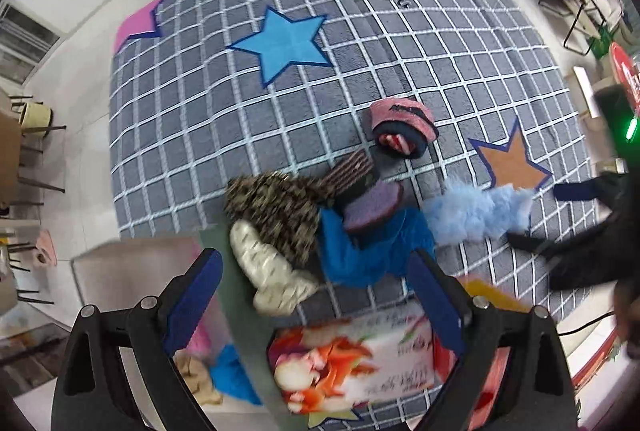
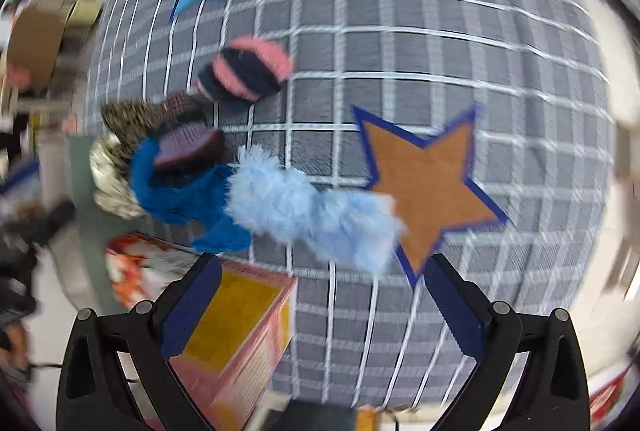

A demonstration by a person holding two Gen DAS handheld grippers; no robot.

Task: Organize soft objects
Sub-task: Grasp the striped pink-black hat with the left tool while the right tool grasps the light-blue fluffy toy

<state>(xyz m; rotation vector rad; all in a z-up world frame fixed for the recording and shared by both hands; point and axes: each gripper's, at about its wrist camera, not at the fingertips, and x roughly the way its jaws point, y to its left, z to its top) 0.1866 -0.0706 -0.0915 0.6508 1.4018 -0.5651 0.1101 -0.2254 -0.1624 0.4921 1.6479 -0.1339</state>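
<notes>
A pile of soft things lies on the grey grid rug (image 1: pixel 240 103): a speckled brown knit piece (image 1: pixel 276 207), a cream piece (image 1: pixel 268 271), a bright blue cloth (image 1: pixel 372 251), a purple knit piece (image 1: pixel 372 207), a fluffy light-blue piece (image 1: pixel 476 211) and a pink-and-navy rolled sock (image 1: pixel 404 127). My left gripper (image 1: pixel 316 295) is open above the pile's near edge. My right gripper (image 2: pixel 320 295) is open just short of the fluffy light-blue piece (image 2: pixel 312 207); the blue cloth (image 2: pixel 180 191) and pink-navy roll (image 2: pixel 244 71) lie beyond.
A printed box (image 1: pixel 352 367) stands under my left gripper, and a yellow-topped pink box (image 2: pixel 236 327) under my right. A beige bin (image 1: pixel 132 271) holding clothes is at left. Chairs and white floor surround the rug. The right wrist view is motion-blurred.
</notes>
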